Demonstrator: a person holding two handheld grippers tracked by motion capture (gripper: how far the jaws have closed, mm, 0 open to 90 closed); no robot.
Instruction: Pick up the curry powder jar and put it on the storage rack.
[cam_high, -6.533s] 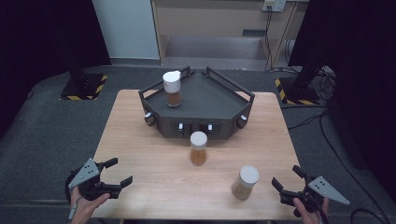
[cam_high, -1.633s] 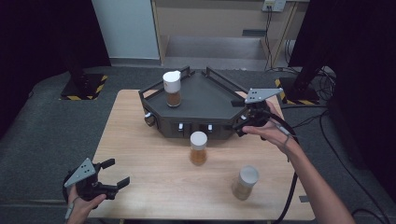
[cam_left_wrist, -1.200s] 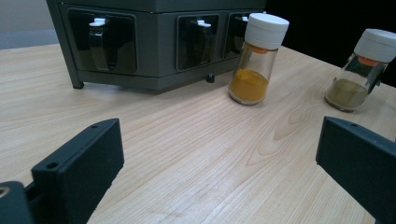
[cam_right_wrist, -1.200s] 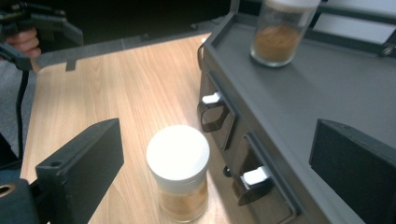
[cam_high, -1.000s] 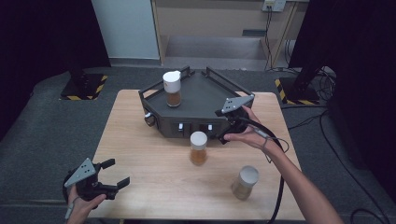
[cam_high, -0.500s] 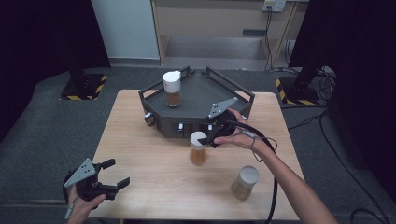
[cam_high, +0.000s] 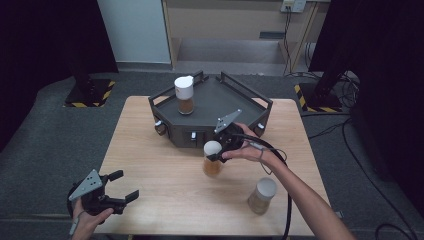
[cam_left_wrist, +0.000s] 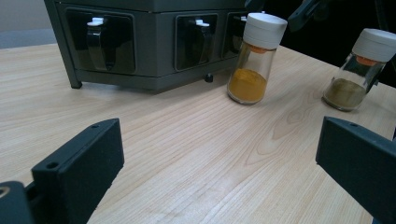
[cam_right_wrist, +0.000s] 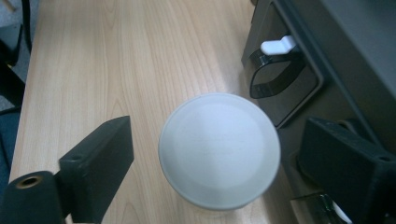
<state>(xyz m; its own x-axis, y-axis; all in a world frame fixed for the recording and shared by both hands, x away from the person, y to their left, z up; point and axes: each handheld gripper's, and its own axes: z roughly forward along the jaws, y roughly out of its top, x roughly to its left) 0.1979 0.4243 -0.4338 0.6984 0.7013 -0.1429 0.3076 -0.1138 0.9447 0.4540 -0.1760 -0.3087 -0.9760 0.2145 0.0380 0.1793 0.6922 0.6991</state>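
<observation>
Two jaws of the right claw (cam_right_wrist: 210, 158) have just been closing around the white cap of the middle jar (cam_high: 212, 159), gaps showing either side. That jar stands on the bench (cam_high: 150, 150) just before the dark rack (cam_high: 210, 107). Left claw (cam_high: 122, 192) rests spread, empty.

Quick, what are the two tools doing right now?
Left tool: open, holding nothing.
Right tool: open, has just been closing around the middle jar's white lid, not touching yet.

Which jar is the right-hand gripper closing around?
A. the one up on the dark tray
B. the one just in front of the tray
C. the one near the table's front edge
B: the right gripper has its jaws either side of the white-capped jar in front of the tray, closing but not yet touching.
</observation>
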